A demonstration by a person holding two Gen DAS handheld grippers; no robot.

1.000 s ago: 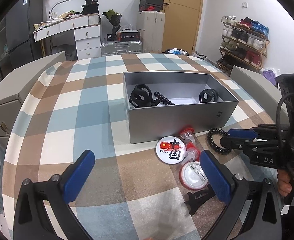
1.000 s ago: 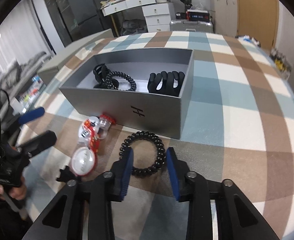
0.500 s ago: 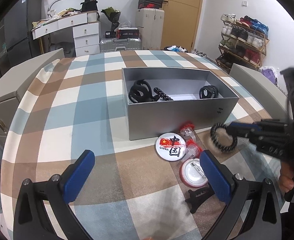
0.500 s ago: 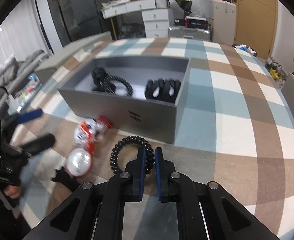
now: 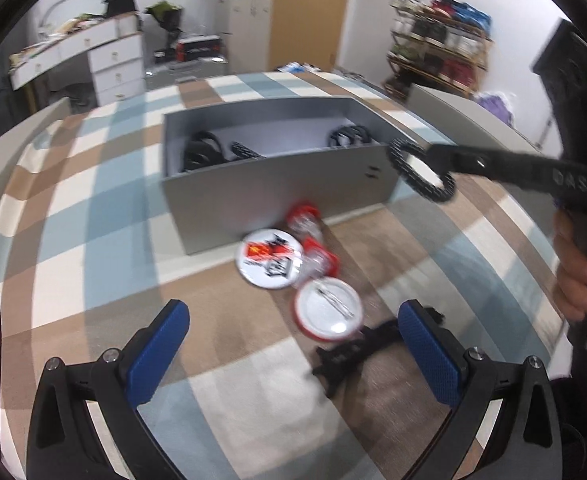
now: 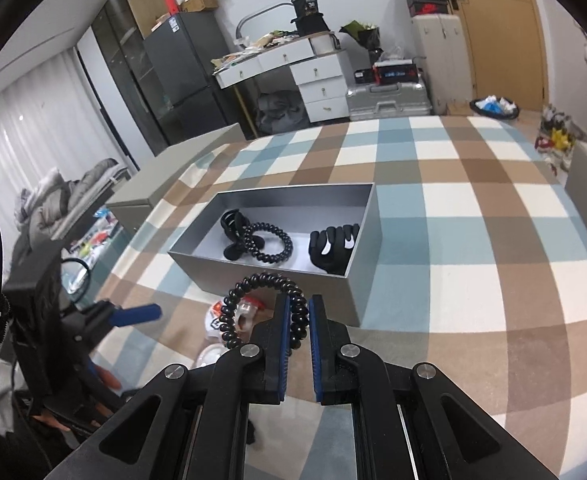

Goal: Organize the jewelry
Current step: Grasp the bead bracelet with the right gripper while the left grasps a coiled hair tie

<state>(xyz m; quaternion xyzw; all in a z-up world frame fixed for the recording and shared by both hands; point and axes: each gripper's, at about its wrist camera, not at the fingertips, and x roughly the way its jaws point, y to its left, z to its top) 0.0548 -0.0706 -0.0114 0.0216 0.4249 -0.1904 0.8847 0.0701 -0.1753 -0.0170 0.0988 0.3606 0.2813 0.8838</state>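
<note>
The right gripper (image 6: 297, 316), closed on a black spiral hair tie (image 6: 262, 307), holds it just before the gray box (image 6: 363, 236), where three black pieces already lie, while the wide-open, empty left gripper (image 5: 293, 338) hovers near the unsorted badges (image 5: 289, 272) and clip (image 5: 353, 354).

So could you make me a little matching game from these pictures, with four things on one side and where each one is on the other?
Things:
1. spiral hair tie
2. hair claw
3. round badge
4. left gripper

Places or states:
A. lying on the checked cloth in front of the grey box
B. open, holding nothing
C. pinched in the right gripper, lifted off the table
D. inside the grey box, at its right end in the right wrist view

Pairs: 1-C, 2-D, 3-A, 4-B
</note>
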